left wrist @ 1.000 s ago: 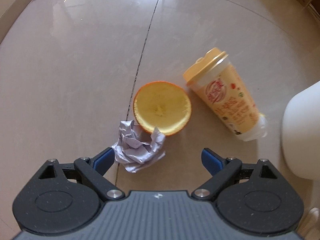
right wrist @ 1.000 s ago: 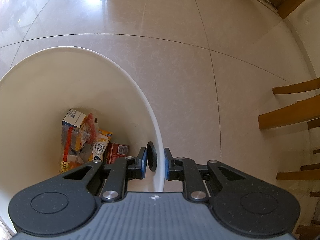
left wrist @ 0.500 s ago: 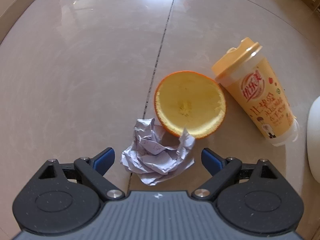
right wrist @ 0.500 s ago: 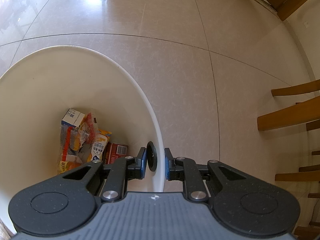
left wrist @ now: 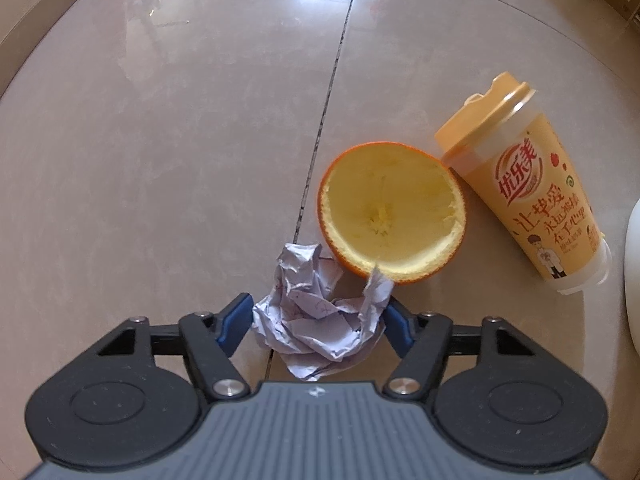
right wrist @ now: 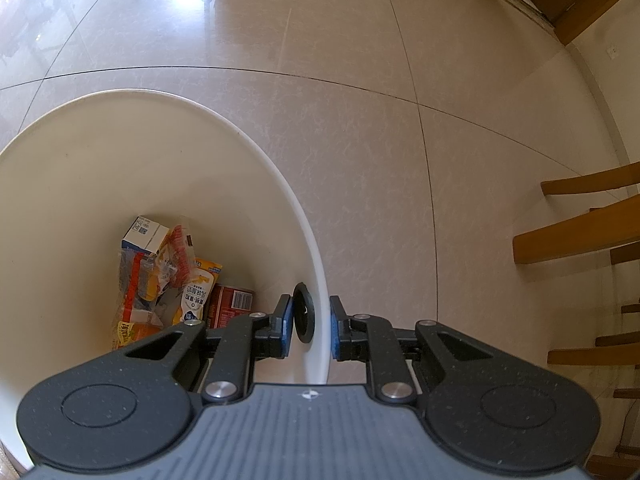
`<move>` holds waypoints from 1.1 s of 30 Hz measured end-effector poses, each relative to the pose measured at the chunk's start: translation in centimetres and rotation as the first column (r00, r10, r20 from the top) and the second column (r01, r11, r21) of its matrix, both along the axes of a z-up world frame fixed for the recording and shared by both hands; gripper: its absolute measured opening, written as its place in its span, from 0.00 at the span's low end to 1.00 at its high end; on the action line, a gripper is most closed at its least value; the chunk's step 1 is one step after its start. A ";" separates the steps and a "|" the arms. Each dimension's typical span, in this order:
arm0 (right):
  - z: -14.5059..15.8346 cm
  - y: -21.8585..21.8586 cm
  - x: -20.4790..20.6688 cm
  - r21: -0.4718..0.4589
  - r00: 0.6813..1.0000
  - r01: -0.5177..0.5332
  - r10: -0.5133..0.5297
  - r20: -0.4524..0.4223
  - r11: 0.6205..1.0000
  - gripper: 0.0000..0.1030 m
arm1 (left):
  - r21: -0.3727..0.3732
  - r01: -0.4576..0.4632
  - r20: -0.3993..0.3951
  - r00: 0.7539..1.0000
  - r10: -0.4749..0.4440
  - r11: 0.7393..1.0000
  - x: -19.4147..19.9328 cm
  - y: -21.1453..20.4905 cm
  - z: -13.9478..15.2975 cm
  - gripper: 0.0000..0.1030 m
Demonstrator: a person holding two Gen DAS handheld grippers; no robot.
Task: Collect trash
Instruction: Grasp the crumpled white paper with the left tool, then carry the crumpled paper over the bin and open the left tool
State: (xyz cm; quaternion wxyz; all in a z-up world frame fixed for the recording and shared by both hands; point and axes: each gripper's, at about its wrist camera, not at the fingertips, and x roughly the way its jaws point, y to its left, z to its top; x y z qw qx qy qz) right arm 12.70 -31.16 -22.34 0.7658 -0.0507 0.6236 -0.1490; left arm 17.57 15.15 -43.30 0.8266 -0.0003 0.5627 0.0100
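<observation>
On the glossy beige floor tiles (left wrist: 160, 140), the left gripper (left wrist: 318, 326) points steeply down over a crumpled ball of white paper (left wrist: 320, 316), and its jaws have just been closing: the blue pads now sit against both sides of the wad, left pad at nine o'clock and right pad at three o'clock of it, so the paper is pinched between them while it lies on the floor across a dark grout line. At one o'clock from the paper, touching its upper flap, lies a hollowed orange half (left wrist: 392, 212), cut side up. At two o'clock from the orange, just beside it, a yellow milk tea cup (left wrist: 528, 196) lies on its side, lid toward twelve o'clock. The right gripper (right wrist: 310, 330) is narrowed onto the rim of a white trash bin (right wrist: 100, 152), one pad inside the wall and one outside. At the bottom of the bin, at nine o'clock from the pads, sit a small carton (right wrist: 146, 232), snack wrappers (right wrist: 160, 280) and a red can (right wrist: 232, 304). Wooden chair legs (right wrist: 580, 236) stand at three o'clock.
</observation>
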 end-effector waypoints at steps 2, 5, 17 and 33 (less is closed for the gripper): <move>0.0 0.0 0.0 -0.001 1.000 -0.001 0.001 0.000 1.000 0.21 | 0.008 0.002 0.006 1.000 -0.002 1.000 -0.3 -0.3 0.5 0.58; 0.0 0.0 0.0 -0.001 1.000 0.000 0.000 -0.001 1.000 0.21 | 0.006 0.009 0.005 1.000 -0.009 1.000 -0.4 -0.6 1.1 0.53; 0.1 -0.1 0.0 0.006 1.000 0.007 -0.007 0.002 1.000 0.21 | 0.059 0.089 -0.045 0.995 -0.087 0.994 -0.8 -2.6 6.4 0.49; 0.2 -0.4 0.0 0.025 1.000 0.009 -0.009 0.007 1.000 0.21 | 0.024 0.478 0.013 0.878 -0.478 0.878 -3.0 -13.9 24.2 0.49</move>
